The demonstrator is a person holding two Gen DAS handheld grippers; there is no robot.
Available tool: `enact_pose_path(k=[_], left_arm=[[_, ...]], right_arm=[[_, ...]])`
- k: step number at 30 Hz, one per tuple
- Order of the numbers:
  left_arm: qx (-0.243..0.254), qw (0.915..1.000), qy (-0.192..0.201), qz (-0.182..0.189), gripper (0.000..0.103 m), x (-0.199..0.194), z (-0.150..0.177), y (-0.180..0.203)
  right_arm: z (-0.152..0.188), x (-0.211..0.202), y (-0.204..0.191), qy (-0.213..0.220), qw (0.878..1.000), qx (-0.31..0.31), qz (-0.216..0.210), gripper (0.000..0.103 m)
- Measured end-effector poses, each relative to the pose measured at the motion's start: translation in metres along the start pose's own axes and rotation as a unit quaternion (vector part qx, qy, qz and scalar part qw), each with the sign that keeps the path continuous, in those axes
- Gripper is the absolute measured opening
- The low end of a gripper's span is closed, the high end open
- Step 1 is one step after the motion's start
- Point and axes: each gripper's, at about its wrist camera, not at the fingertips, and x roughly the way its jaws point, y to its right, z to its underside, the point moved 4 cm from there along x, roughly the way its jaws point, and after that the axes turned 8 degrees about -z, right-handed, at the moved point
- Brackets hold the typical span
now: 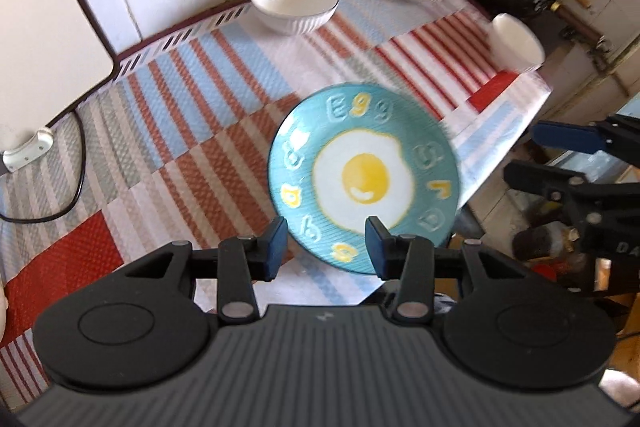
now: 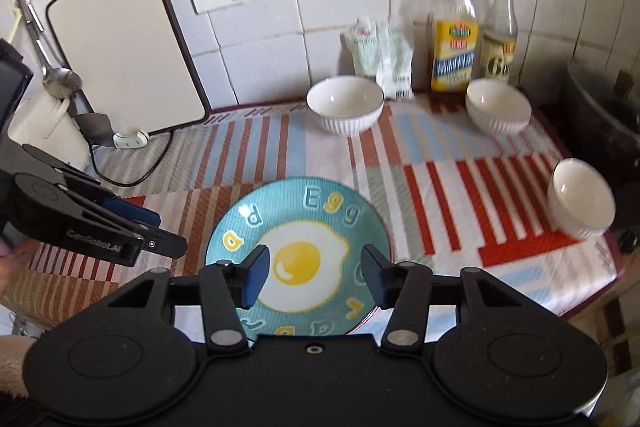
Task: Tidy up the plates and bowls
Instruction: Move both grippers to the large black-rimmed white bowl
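— Right, where's the plate?

— The plate (image 2: 298, 259), blue with a fried egg painted on it, lies flat on the striped cloth (image 2: 248, 155) that covers the counter, near the front edge.

— And the bowls?

— Three white ones, all upright and well apart. From the plate, one bowl (image 2: 345, 110) sits at twelve o'clock, a second bowl (image 2: 499, 111) at about one, and a third bowl (image 2: 581, 199) at three, close to the cloth's right edge.

— The claws?

— The right claw (image 2: 316, 277) hovers over the plate's near half, fingers apart, gripping nothing. The left claw (image 1: 326, 247) is also spread, holding nothing, above the plate's near rim.

— Anything behind?

— Two bottles (image 2: 455, 39) and a white packet (image 2: 384, 61) stand against the tiled wall; a cutting board (image 2: 120, 43) leans at ten o'clock.
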Motion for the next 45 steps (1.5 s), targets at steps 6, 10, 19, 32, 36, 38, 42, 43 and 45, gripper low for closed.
enact_pose_path(k=[6, 10, 19, 32, 36, 38, 42, 43, 45], left_arm=[[0.018, 0.9994, 0.03, -0.007, 0.045, -0.028, -0.016, 0.016], [0.024, 0.9983, 0.054, -0.005, 0.047, -0.044, -0.033, 0.032], [0.029, 0.995, 0.096, -0.01, 0.056, -0.065, -0.071, 0.084], [-0.024, 0.9943, 0.102, -0.019, 0.065, -0.058, -0.102, 0.17], [-0.037, 0.9948, 0.09, -0.03, 0.065, -0.044, -0.106, 0.193], [-0.039, 0.9949, 0.086, -0.035, 0.065, -0.035, -0.109, 0.204], [-0.044, 0.9942, 0.089, -0.043, 0.072, -0.019, -0.115, 0.225], [-0.046, 0.9939, 0.09, -0.045, 0.072, -0.015, -0.116, 0.229], [-0.046, 0.9938, 0.09, -0.046, 0.076, -0.006, -0.121, 0.239]], right_arm=[[-0.015, -0.017, -0.003, 0.0, 0.998, -0.068, -0.002, 0.058], [-0.026, -0.031, 0.007, -0.005, 0.997, -0.083, -0.009, 0.058], [-0.043, -0.071, 0.048, 0.01, 0.994, -0.113, -0.01, 0.068], [-0.041, -0.116, 0.157, 0.001, 0.992, -0.123, 0.009, 0.072], [-0.039, -0.113, 0.19, -0.005, 0.992, -0.123, 0.007, 0.073], [-0.037, -0.109, 0.204, -0.009, 0.992, -0.123, 0.006, 0.073], [-0.035, -0.099, 0.231, -0.015, 0.993, -0.115, -0.013, 0.073], [-0.034, -0.096, 0.237, -0.017, 0.993, -0.112, -0.017, 0.073], [-0.032, -0.089, 0.246, -0.019, 0.993, -0.112, -0.014, 0.073]])
